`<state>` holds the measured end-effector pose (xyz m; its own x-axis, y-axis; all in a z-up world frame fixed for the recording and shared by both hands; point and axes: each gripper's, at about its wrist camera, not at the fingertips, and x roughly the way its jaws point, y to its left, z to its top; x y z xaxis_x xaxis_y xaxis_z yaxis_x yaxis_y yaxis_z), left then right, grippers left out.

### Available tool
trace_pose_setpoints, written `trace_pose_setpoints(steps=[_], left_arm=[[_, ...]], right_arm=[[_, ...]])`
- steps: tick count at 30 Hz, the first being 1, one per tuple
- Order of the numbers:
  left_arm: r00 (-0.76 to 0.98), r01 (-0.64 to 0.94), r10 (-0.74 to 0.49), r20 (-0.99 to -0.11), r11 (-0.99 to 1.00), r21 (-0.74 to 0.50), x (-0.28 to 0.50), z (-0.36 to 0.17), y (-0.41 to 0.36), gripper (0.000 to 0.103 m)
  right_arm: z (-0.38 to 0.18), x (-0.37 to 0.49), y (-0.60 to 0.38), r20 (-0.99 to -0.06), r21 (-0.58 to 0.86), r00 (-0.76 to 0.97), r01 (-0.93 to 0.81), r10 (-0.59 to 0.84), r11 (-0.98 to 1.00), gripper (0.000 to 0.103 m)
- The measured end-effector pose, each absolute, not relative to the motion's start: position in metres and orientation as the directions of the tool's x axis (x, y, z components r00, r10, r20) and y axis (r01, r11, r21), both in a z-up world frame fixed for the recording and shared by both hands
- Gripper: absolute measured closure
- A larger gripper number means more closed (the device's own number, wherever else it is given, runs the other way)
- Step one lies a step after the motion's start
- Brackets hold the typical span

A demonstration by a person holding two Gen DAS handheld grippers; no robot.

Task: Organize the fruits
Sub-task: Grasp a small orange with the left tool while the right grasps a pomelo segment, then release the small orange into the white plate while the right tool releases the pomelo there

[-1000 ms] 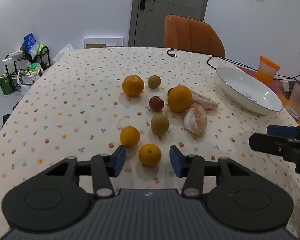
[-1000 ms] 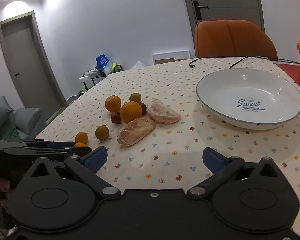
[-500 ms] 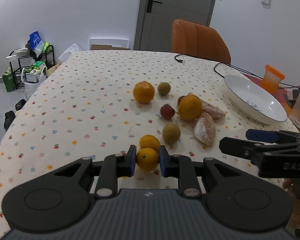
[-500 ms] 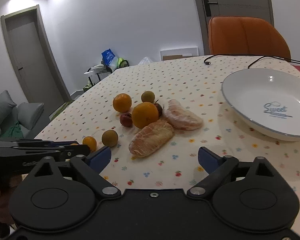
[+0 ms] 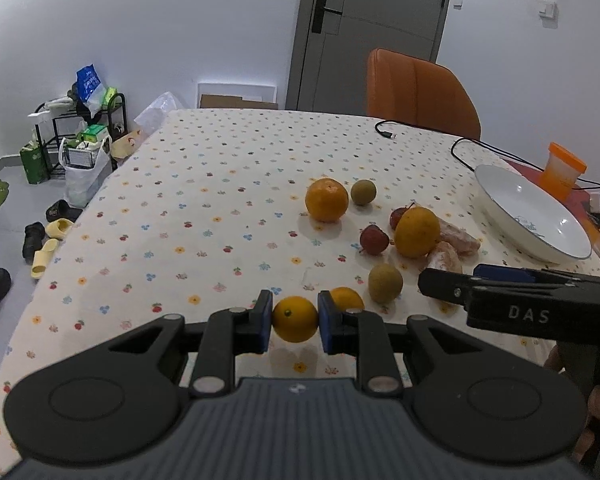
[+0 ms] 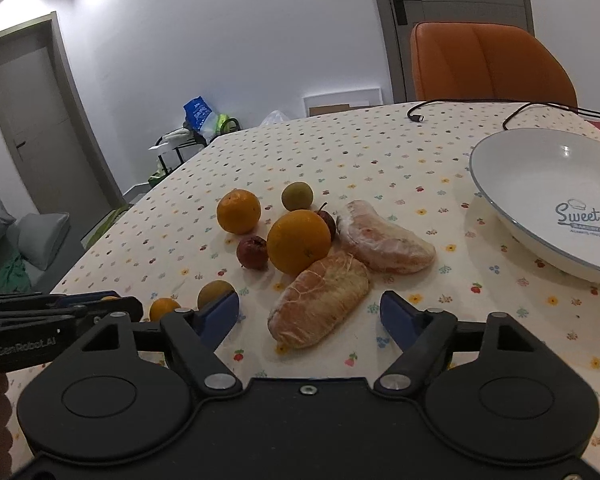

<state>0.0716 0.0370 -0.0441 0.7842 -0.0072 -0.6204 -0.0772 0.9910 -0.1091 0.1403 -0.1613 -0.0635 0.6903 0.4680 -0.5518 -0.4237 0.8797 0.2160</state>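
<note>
Left gripper (image 5: 295,320) clamped on small orange (image 5: 295,319), right gripper (image 6: 309,310) spread wide, empty; next, likely carry it right to white plate (image 5: 500,196).

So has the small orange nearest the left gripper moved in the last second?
Yes. The small orange lay on the tablecloth between open fingers; now the left gripper has shut on it and lifted it.

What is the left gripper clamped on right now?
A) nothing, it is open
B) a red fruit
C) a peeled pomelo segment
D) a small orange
D: the left gripper has its blue pads pressed on both sides of a small orange, above the tablecloth.
</note>
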Motion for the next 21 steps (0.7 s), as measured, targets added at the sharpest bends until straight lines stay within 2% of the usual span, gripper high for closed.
trace_pose_setpoints(steps=[5, 8, 9, 13, 21], left_arm=[[0.784, -0.086, 0.000, -0.620, 0.990, -0.109, 0.072, -0.044, 0.037, 0.081], [0.785, -0.082, 0.001, -0.619, 0.991, -0.103, 0.071, -0.043, 0.037, 0.081], [0.786, -0.083, 0.004, -0.618, 0.992, -0.100, 0.071, -0.042, 0.037, 0.081], [0.790, -0.089, 0.013, -0.614, 0.992, -0.093, 0.070, -0.039, 0.037, 0.081], [0.799, -0.077, 0.004, -0.602, 0.992, -0.096, 0.069, -0.035, 0.031, 0.081]], right_arm=[[-0.065, 0.140, -0.155, -0.554, 0.167, 0.709, -0.418, 0.435, 0.893, 0.026], [-0.064, 0.141, -0.155, -0.555, 0.147, 0.716, -0.416, 0.423, 0.897, 0.043], [-0.063, 0.142, -0.157, -0.555, 0.143, 0.718, -0.415, 0.420, 0.898, 0.053], [-0.062, 0.141, -0.171, -0.549, 0.204, 0.693, -0.432, 0.468, 0.879, 0.066], [-0.062, 0.130, -0.190, -0.523, 0.243, 0.693, -0.437, 0.497, 0.866, 0.070]])
